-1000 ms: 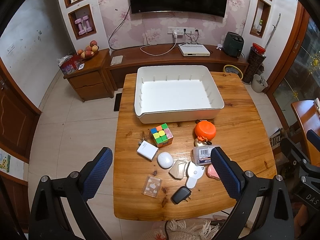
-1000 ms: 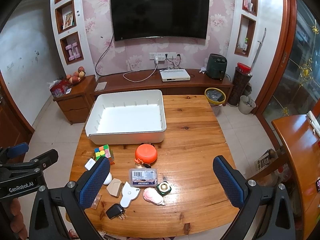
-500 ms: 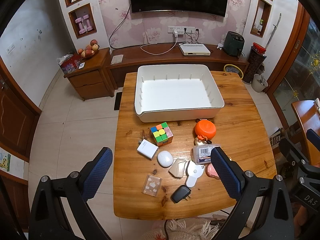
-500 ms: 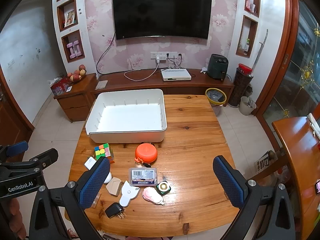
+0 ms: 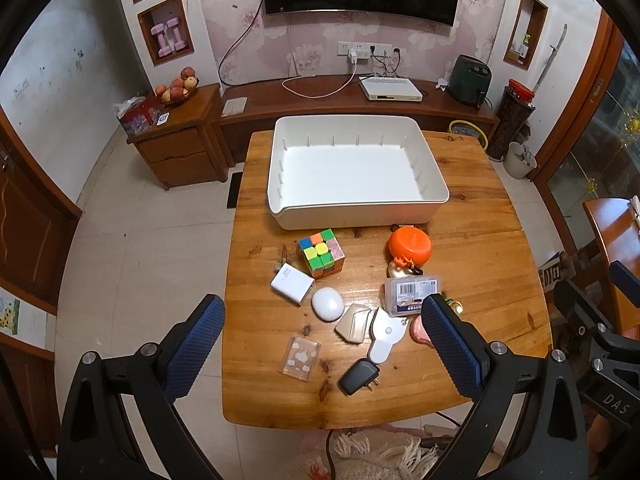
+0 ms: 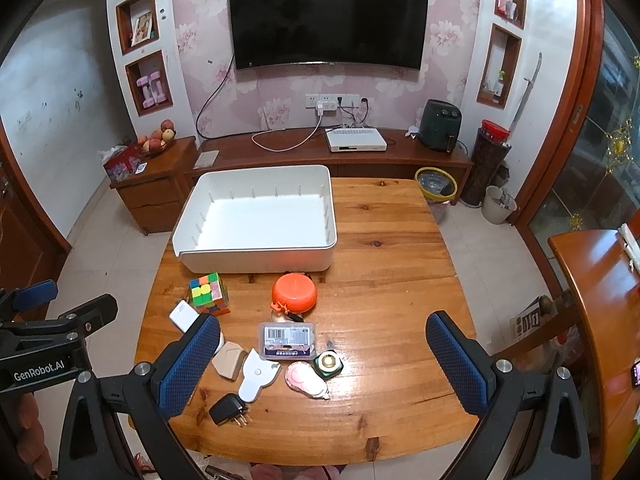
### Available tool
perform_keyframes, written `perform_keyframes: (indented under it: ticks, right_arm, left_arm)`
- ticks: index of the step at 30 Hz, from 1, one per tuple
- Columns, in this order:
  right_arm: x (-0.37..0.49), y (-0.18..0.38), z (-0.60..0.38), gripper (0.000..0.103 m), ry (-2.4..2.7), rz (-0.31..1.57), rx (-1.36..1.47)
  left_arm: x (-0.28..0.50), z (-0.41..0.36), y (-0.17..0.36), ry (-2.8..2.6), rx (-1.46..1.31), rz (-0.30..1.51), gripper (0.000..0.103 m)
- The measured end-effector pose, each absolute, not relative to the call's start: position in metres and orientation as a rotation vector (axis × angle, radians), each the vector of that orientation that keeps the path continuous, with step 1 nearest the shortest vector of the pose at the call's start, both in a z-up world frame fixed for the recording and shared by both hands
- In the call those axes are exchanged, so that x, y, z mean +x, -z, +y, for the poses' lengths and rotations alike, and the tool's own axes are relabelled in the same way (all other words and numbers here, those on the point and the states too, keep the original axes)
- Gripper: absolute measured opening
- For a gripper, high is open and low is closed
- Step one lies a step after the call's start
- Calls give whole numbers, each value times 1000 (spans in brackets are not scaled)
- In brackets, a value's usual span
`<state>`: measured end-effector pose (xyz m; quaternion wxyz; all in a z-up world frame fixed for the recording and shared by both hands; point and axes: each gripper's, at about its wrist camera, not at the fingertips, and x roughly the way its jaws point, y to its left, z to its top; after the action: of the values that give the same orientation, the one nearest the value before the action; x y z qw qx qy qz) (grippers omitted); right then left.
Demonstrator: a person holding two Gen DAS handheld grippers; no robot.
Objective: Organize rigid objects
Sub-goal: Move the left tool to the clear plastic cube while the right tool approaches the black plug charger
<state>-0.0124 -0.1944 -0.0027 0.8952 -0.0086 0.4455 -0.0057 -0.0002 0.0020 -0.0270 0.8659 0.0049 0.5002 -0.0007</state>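
Note:
A white empty bin (image 5: 352,168) (image 6: 256,220) stands at the far side of a wooden table (image 5: 480,248). In front of it lie several small things: a colour cube (image 5: 321,253) (image 6: 208,293), a white charger (image 5: 292,283), a white oval case (image 5: 327,304), an orange round case (image 5: 409,245) (image 6: 294,293), a clear labelled box (image 5: 412,294) (image 6: 287,341), a black plug (image 5: 359,376) (image 6: 228,409), a clear card box (image 5: 300,358). My left gripper (image 5: 322,342) and right gripper (image 6: 322,354) are open, empty, high above the near things.
A TV cabinet (image 6: 332,156) with a white set-top box and an air fryer runs behind the table. A drawer chest (image 5: 176,148) with fruit stands at the left. A second wooden table (image 6: 600,320) is at the right. Bins (image 6: 436,188) stand by the far right corner.
Both views have shifted only slightly; the left view has tilted a little. Nothing on the table has moved, and both grippers stay open.

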Motion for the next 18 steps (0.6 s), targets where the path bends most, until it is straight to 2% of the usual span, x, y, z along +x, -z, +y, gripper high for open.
perform_keyframes:
  ticks: [18]
  right_arm:
    - [1,41,-208,103,-30,1023,-25]
  left_arm:
    - [2,32,62,-114,-88,1194,99]
